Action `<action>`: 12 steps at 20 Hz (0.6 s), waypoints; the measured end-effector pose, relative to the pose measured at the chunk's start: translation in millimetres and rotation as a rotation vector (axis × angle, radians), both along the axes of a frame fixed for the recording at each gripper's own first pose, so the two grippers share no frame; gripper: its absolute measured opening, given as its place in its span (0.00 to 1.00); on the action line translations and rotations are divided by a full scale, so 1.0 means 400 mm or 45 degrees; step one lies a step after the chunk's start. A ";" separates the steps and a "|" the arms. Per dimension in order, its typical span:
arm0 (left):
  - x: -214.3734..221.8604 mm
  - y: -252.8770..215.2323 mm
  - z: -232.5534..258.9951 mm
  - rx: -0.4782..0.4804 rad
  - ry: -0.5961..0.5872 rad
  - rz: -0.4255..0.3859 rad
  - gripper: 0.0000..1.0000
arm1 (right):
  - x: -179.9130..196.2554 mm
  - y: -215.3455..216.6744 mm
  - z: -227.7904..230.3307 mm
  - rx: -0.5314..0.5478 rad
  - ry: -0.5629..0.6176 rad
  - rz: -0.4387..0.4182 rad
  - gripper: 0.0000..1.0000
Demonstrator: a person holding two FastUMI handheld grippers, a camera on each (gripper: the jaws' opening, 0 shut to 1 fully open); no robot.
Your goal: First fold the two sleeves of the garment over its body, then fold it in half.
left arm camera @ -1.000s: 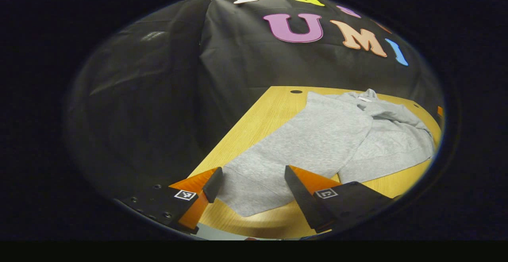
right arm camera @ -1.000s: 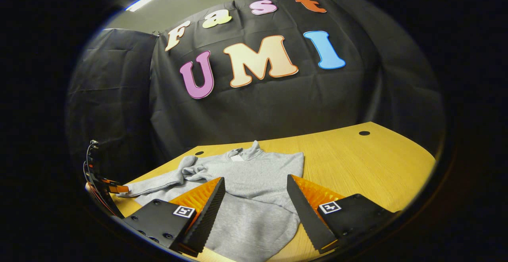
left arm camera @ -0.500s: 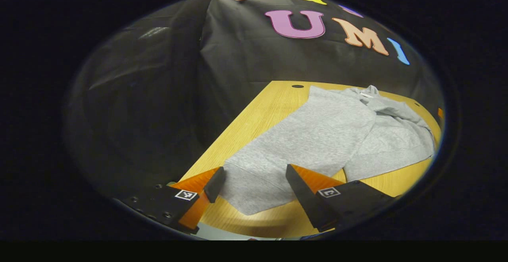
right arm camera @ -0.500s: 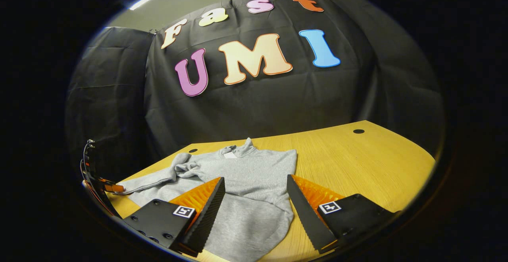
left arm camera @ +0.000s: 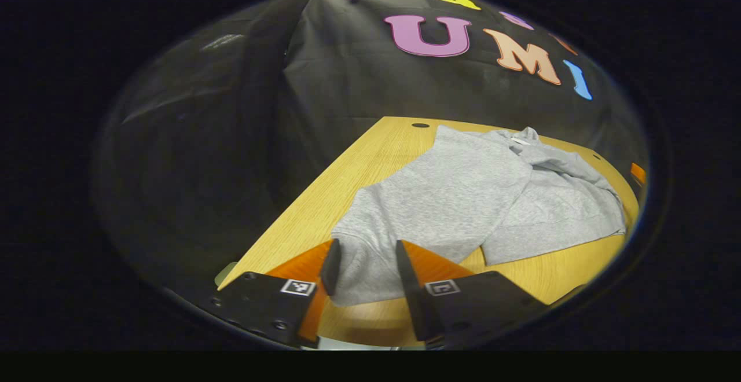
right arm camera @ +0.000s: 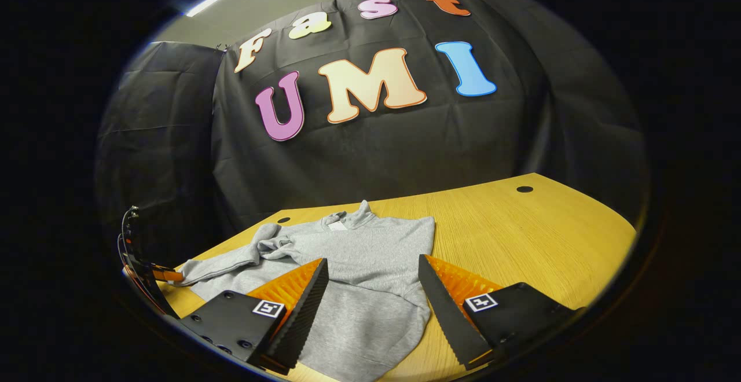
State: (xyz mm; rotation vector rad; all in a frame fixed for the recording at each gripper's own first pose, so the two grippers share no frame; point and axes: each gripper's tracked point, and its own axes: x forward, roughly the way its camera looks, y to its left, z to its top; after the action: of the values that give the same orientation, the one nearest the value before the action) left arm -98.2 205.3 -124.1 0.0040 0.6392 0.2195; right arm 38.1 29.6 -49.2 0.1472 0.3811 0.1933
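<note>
A grey sweatshirt (left arm camera: 463, 191) lies flat on the wooden table (left arm camera: 370, 156), collar toward the wall. Its one long sleeve runs toward me and ends in a cuff (left arm camera: 365, 281). My left gripper (left arm camera: 365, 266) straddles that cuff; its jaws have narrowed but still stand apart, with cloth bunched between them. From the right gripper view the sweatshirt (right arm camera: 370, 254) spreads across the table (right arm camera: 521, 237), and the left gripper (right arm camera: 151, 272) sits at the sleeve end on the far left. My right gripper (right arm camera: 373, 301) hangs open above the garment's near right part, holding nothing.
Black cloth walls close off the back and left of the table. A cable hole (right arm camera: 524, 188) marks the far right corner and another hole (left arm camera: 420, 125) lies near the collar. Bare wood stretches to the right of the sweatshirt.
The left gripper's jaws have closed in around the sleeve cuff, and the cuff has bunched narrower between them. The right gripper has barely moved.
</note>
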 end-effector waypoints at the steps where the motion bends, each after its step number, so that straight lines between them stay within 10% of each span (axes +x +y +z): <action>1: 0.003 -0.007 -0.001 0.001 -0.002 -0.006 0.40 | 0.000 0.004 0.003 0.003 0.000 0.004 0.97; 5: 0.006 -0.013 0.001 0.003 -0.008 0.016 0.11 | -0.001 0.000 0.007 0.006 -0.003 0.004 0.97; 12: 0.006 -0.033 0.006 -0.030 -0.027 0.020 0.00 | -0.003 -0.001 0.011 0.007 -0.009 0.005 0.97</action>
State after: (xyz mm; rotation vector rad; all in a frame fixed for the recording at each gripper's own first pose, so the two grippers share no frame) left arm -95.6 192.1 -121.6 -0.0256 0.6206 0.2269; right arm 37.1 29.1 -44.9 0.1512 0.3740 0.1990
